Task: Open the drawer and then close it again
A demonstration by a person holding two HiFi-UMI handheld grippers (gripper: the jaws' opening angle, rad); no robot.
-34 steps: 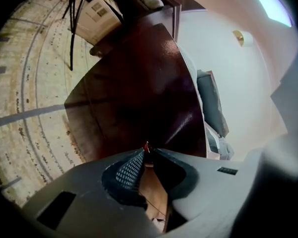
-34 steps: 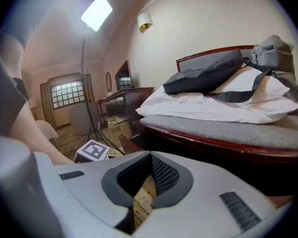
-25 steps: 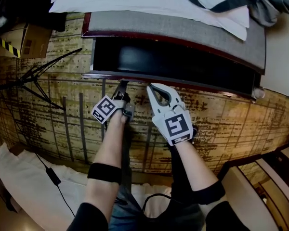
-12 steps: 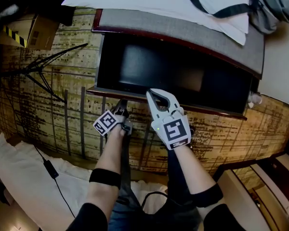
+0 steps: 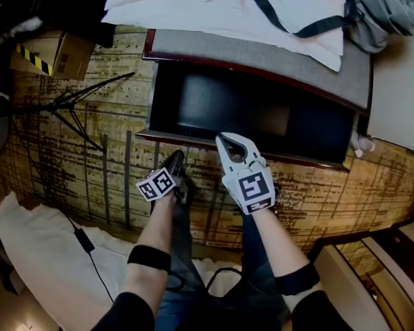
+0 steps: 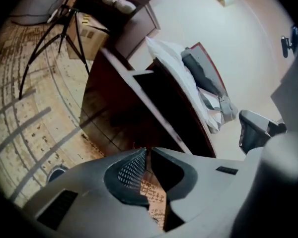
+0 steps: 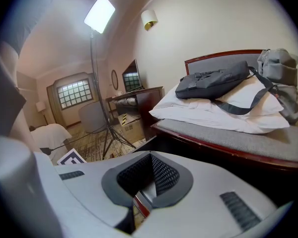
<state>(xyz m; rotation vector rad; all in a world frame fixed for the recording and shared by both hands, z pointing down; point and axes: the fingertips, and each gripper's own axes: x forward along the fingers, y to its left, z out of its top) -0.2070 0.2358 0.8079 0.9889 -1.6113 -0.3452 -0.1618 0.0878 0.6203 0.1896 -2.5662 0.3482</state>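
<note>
Already pulled well out from under the bed (image 5: 262, 47), the drawer (image 5: 179, 137) stood open over the patterned carpet (image 5: 69, 157). The right gripper (image 5: 225, 141), clenched shut, held its tip at the front rim, seemingly poised to push it home. The left gripper (image 5: 176, 158) hung just clear, jaws closing to a slit on nothing.
</note>
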